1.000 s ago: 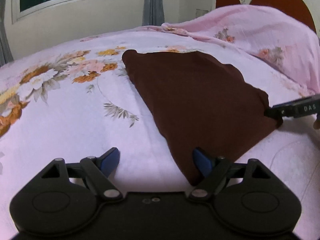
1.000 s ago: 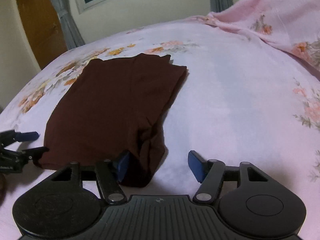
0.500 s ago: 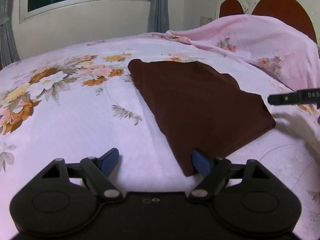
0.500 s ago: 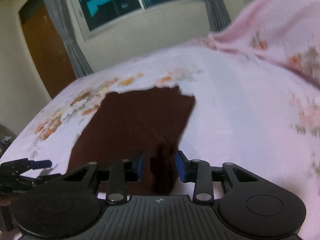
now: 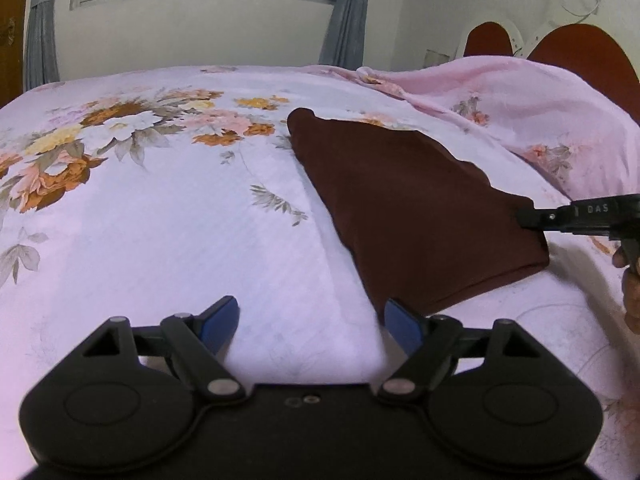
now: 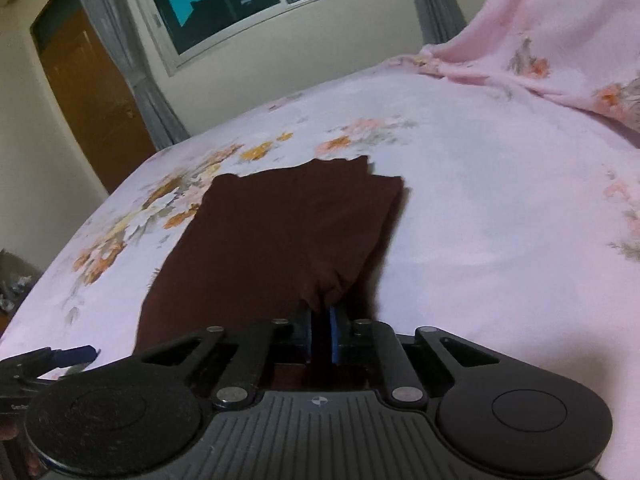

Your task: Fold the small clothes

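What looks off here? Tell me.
Little. The brown cloth lies flat except its near corner, bunched where the right gripper pinches it. The left gripper is open, holding nothing. The pink blanket is rumpled.

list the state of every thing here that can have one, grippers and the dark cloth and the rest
right gripper: shut, pads pinching a corner of the brown garment
left gripper: open, nothing between its pads, beside the garment's near corner
brown garment: folded flat on the bed, one corner gathered up in the right gripper
pink floral bedsheet: spread smooth
pink blanket: heaped at the headboard end
curtains: drawn aside
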The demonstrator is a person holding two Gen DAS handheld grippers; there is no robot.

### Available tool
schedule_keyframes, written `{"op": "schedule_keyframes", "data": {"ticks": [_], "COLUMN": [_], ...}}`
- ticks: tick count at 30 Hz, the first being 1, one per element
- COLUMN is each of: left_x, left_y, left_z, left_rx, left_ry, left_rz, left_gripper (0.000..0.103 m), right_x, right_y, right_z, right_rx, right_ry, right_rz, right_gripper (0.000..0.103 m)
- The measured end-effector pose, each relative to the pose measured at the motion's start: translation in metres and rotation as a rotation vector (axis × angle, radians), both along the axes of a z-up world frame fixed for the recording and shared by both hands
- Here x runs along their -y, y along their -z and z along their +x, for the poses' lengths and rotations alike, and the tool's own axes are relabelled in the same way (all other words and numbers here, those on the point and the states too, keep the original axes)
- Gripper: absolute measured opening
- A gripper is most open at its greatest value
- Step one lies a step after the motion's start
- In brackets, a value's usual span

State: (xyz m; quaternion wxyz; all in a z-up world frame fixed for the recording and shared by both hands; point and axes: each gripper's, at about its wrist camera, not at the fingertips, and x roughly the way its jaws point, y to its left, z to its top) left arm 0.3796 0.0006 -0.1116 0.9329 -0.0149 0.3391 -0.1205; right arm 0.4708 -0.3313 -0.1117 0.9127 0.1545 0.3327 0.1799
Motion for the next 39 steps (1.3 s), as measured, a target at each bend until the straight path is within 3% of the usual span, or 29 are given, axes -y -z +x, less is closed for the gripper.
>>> {"op": "schedule_keyframes", "data": {"ticks": [3, 5, 9, 12, 15, 17, 18, 20, 23, 27, 29, 33, 37, 39], "left_x": [0.003, -0.001, -0.011, -0.012, -0.006, 0.004, 0.006, 0.005, -0.009, 0.001, 0.005, 0.009, 0.012, 0.011], "left_y": [0.006, 0.0, -0.014, -0.014, -0.003, 0.014, 0.015, 0.009, 0.005, 0.012, 0.006, 0.002, -0.002, -0.002], "left_z": [0.002, 0.0, 0.01, 0.04, 0.069, 0.084, 0.086, 0.084, 0.078, 0.073, 0.072, 0.069, 0.074, 0.079], "left_rx": [-0.015, -0.008, 0.034, 0.002, -0.098, -0.196, -0.189, -0.178, -0.147, -0.138, -0.135, -0.127, -0.107, -0.105], "left_ry": [0.008, 0.008, -0.009, -0.002, 0.048, 0.027, 0.036, 0.076, 0.066, 0.083, 0.091, 0.11, 0.122, 0.125], "left_rz": [0.025, -0.006, -0.124, -0.24, -0.381, -0.332, -0.32, -0.306, -0.346, -0.258, -0.226, -0.193, -0.176, -0.179], "left_gripper": [0.081, 0.081, 0.081, 0.076, 0.061, 0.057, 0.057, 0.057, 0.063, 0.063, 0.063, 0.063, 0.072, 0.072], "right_x": [-0.001, 0.003, 0.011, 0.008, 0.007, 0.004, 0.004, 0.005, 0.018, 0.014, 0.015, 0.027, 0.034, 0.042], "right_y": [0.019, 0.021, 0.002, -0.001, 0.006, 0.021, 0.023, 0.017, 0.007, 0.024, 0.021, 0.012, 0.009, 0.01], "right_z": [0.006, 0.004, -0.01, -0.004, 0.007, 0.013, 0.013, 0.009, 0.001, 0.006, 0.004, 0.004, 0.013, 0.019], "right_rx": [-0.058, -0.066, 0.021, 0.016, -0.002, -0.046, -0.038, -0.032, 0.005, -0.079, -0.076, -0.066, -0.077, -0.093], "right_ry": [0.006, 0.026, 0.061, 0.047, 0.048, 0.031, 0.025, 0.03, 0.011, -0.032, -0.019, 0.012, 0.01, 0.009], "right_rz": [-0.026, 0.01, 0.039, 0.039, 0.059, 0.012, -0.012, -0.041, 0.018, 0.016, 0.033, 0.131, 0.166, 0.222], "right_gripper": [0.006, 0.006, 0.007, 0.007, 0.007, 0.009, 0.019, 0.026, 0.026, 0.027, 0.029, 0.031, 0.032, 0.041]}}
